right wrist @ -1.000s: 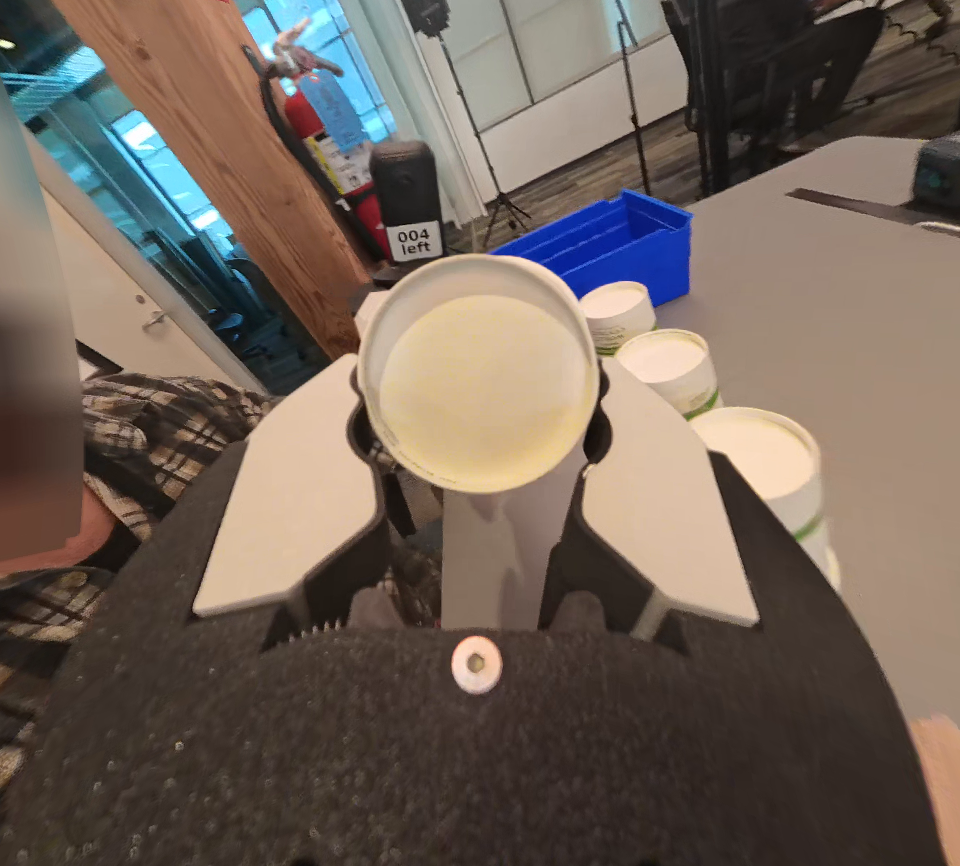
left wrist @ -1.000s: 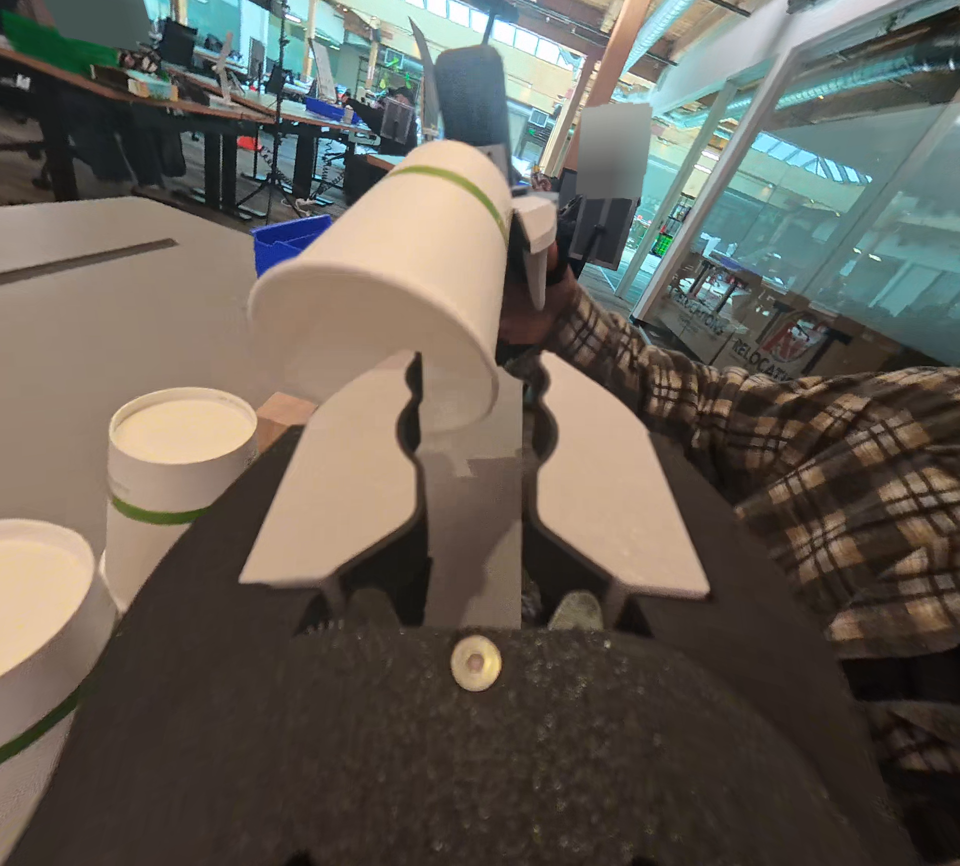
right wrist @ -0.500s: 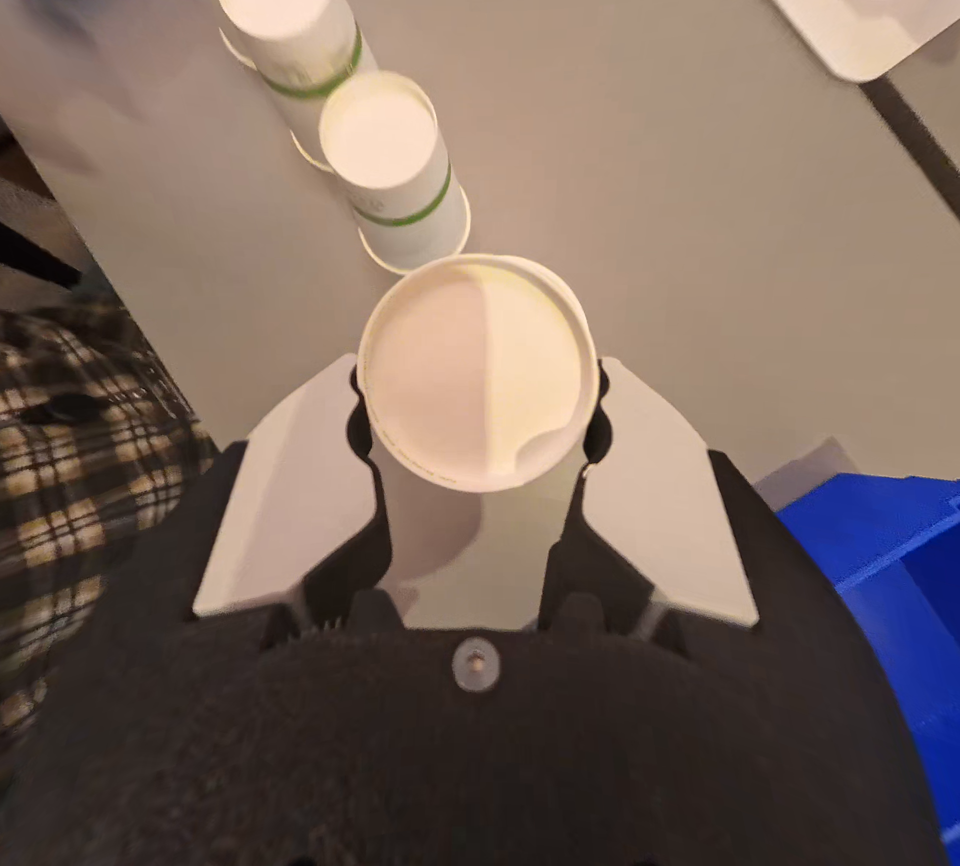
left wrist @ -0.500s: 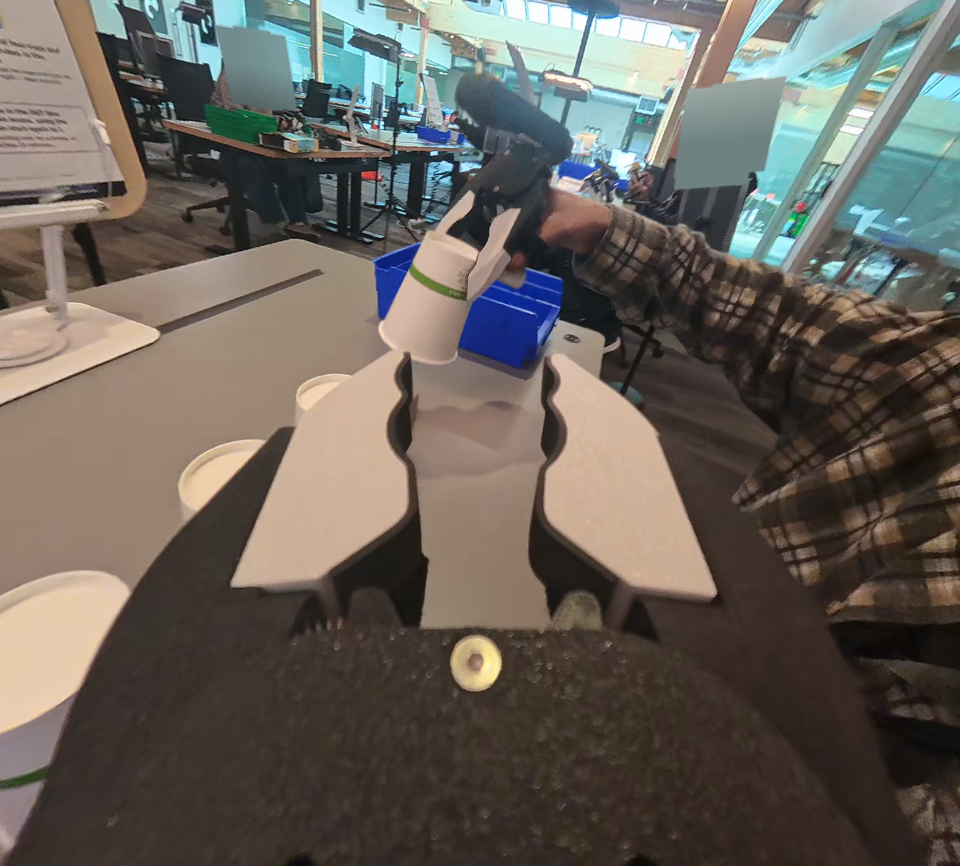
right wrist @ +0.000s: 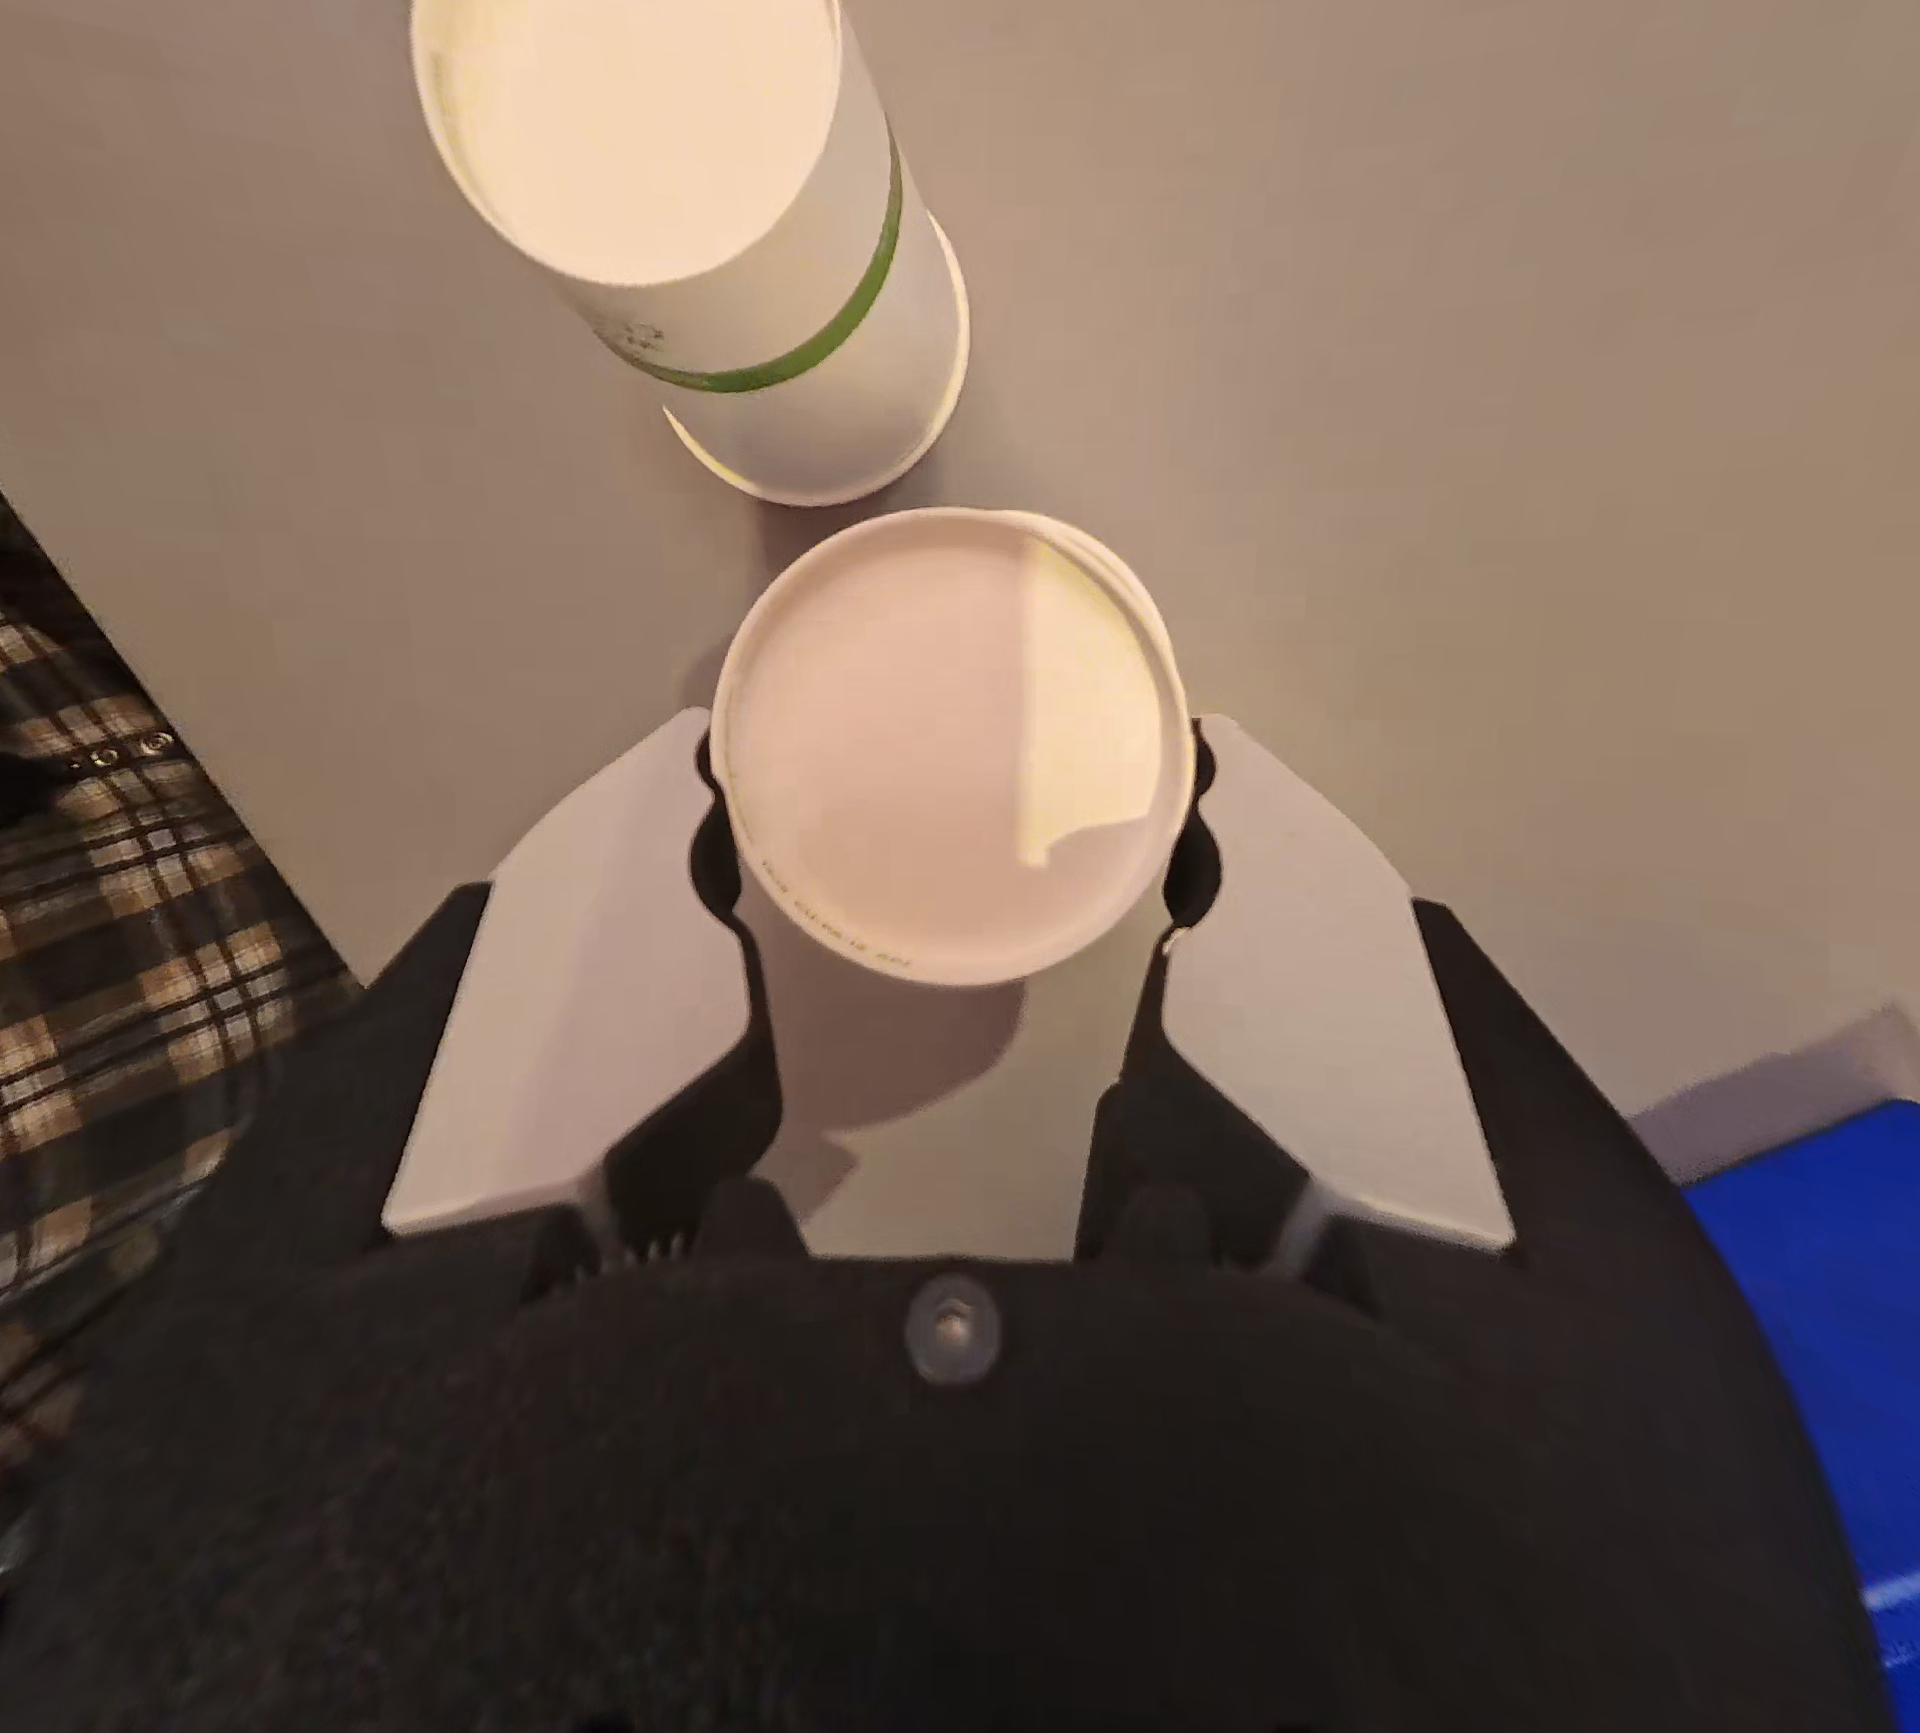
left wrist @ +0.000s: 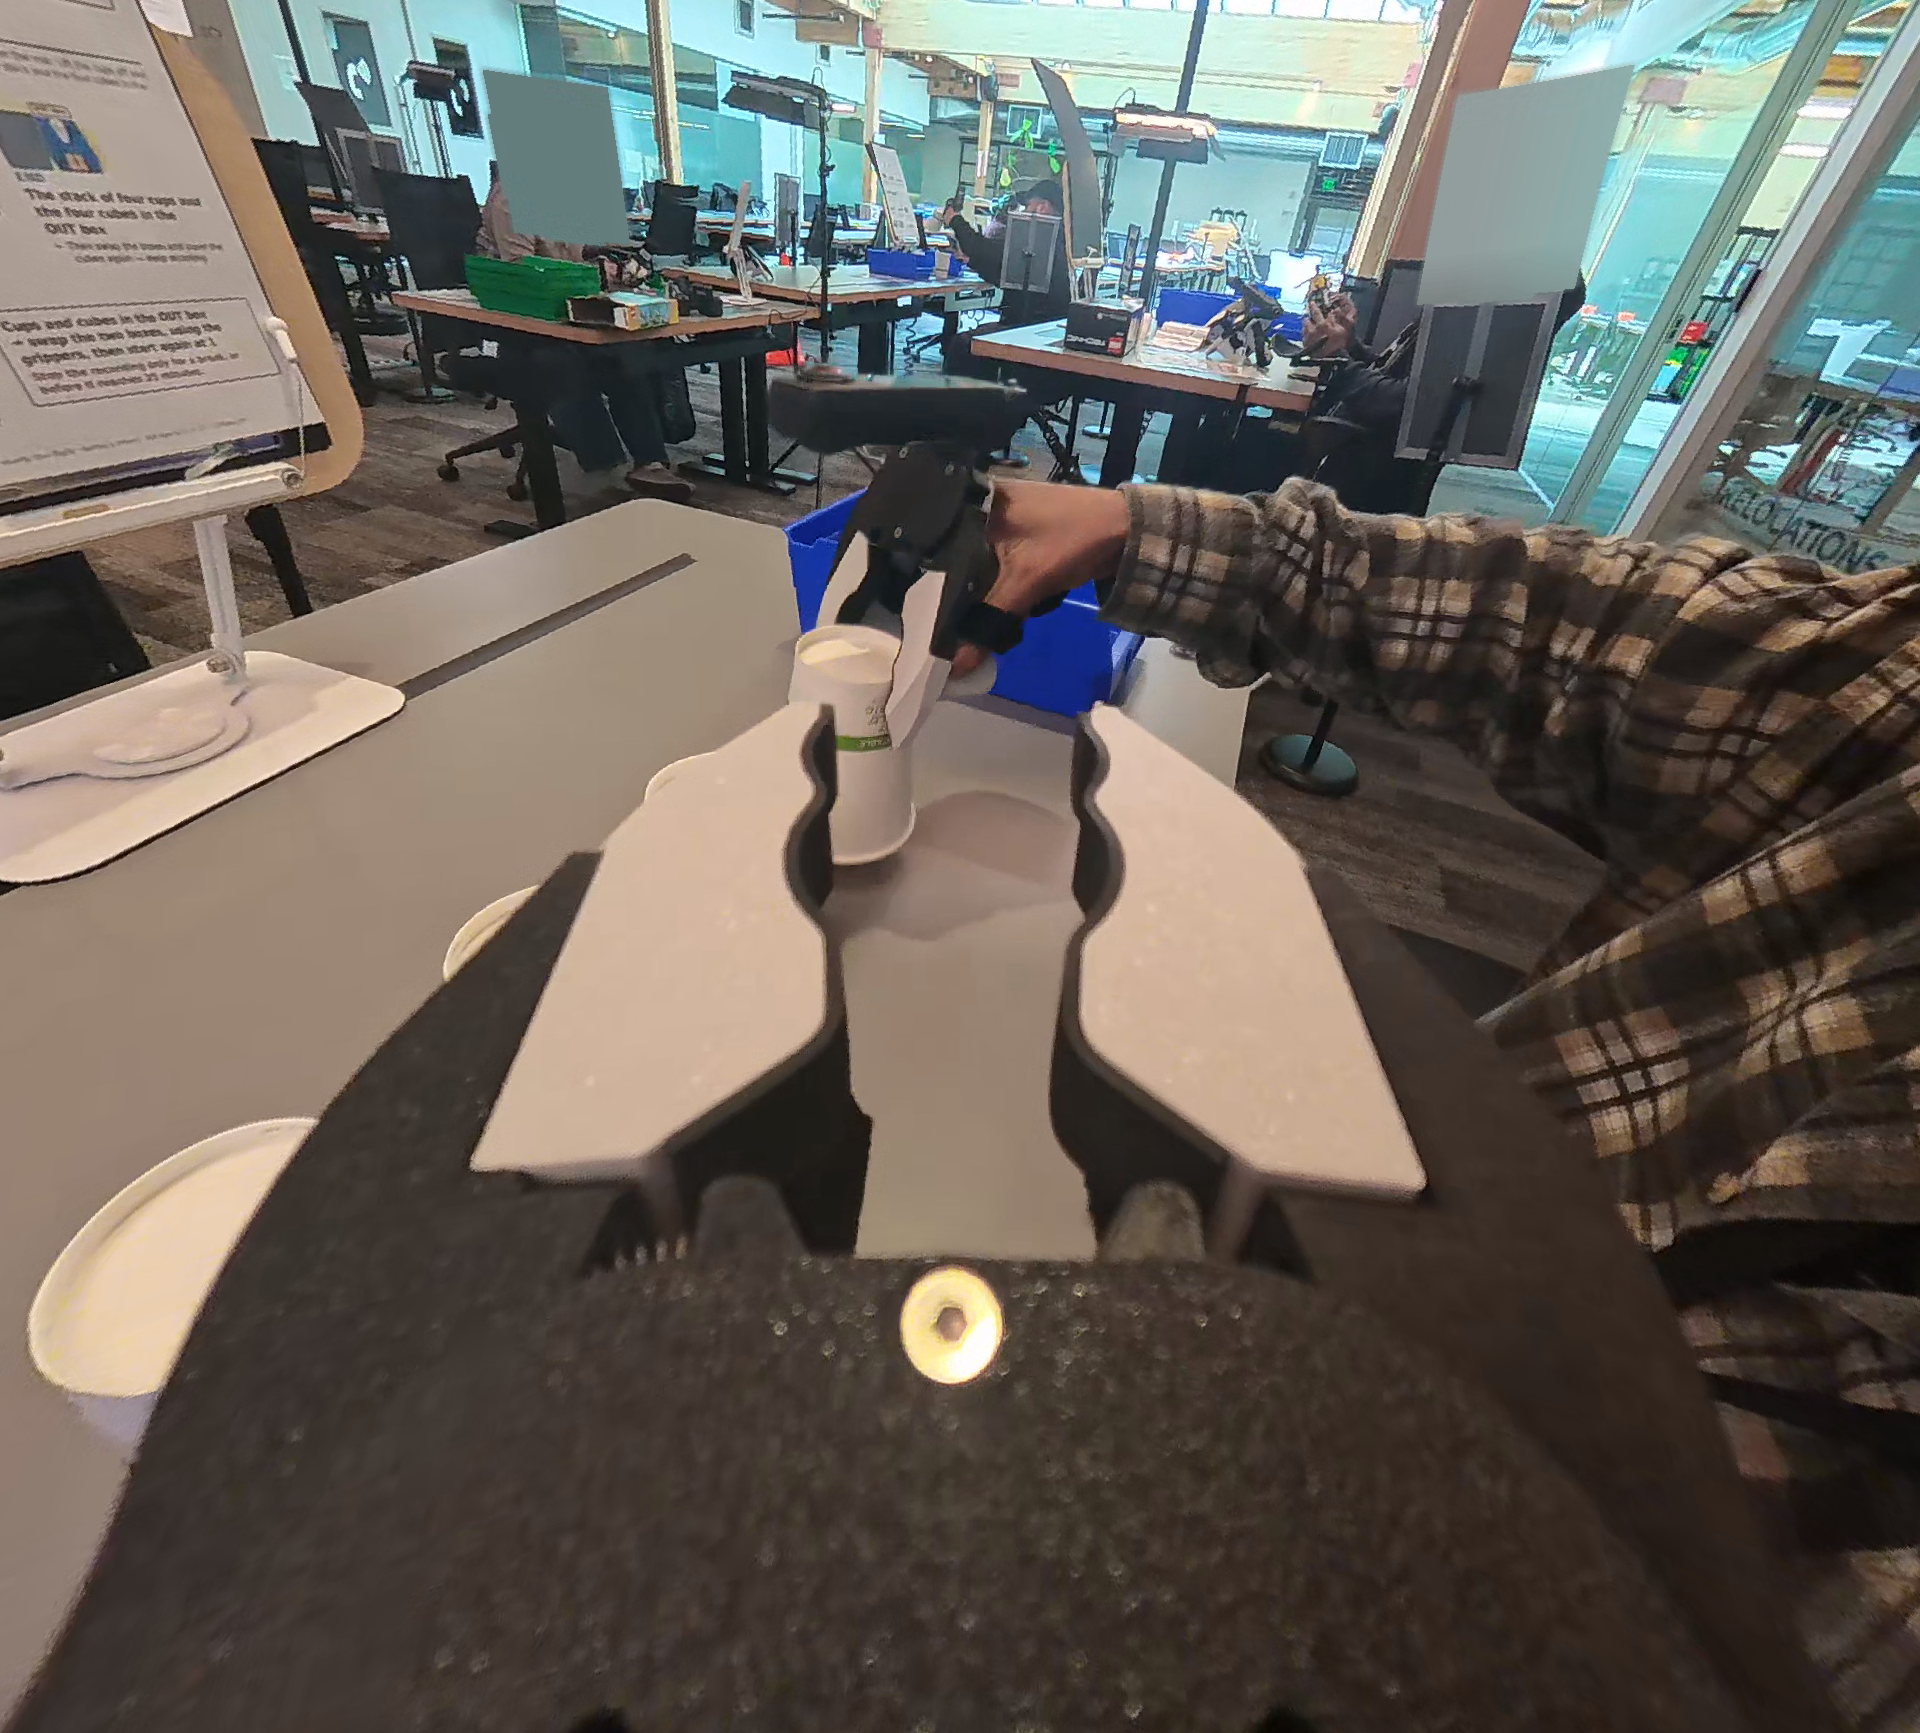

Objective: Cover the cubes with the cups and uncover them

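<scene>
My right gripper (right wrist: 951,727) is shut on a white paper cup with a green band (right wrist: 951,748), held upside down with its rim at the grey table (right wrist: 1455,229). In the left wrist view the same cup (left wrist: 862,769) stands at the near end of the table, under the right gripper (left wrist: 914,561). Other upside-down cups stand in a row: one right beside it (right wrist: 675,156), and more at the left (left wrist: 488,930) (left wrist: 156,1268). My left gripper (left wrist: 945,748) is open and empty, pulled back from the cups. No cubes show.
A blue bin (left wrist: 1039,644) sits just past the table's end, and also shows in the right wrist view (right wrist: 1818,1320). A sign on a white stand (left wrist: 156,727) is at the table's far left. A plaid sleeve (left wrist: 1558,644) reaches in from the right.
My right gripper swung the cup from tipped in the air to upside down on the table beside the row. My left gripper drew back from it and stayed open.
</scene>
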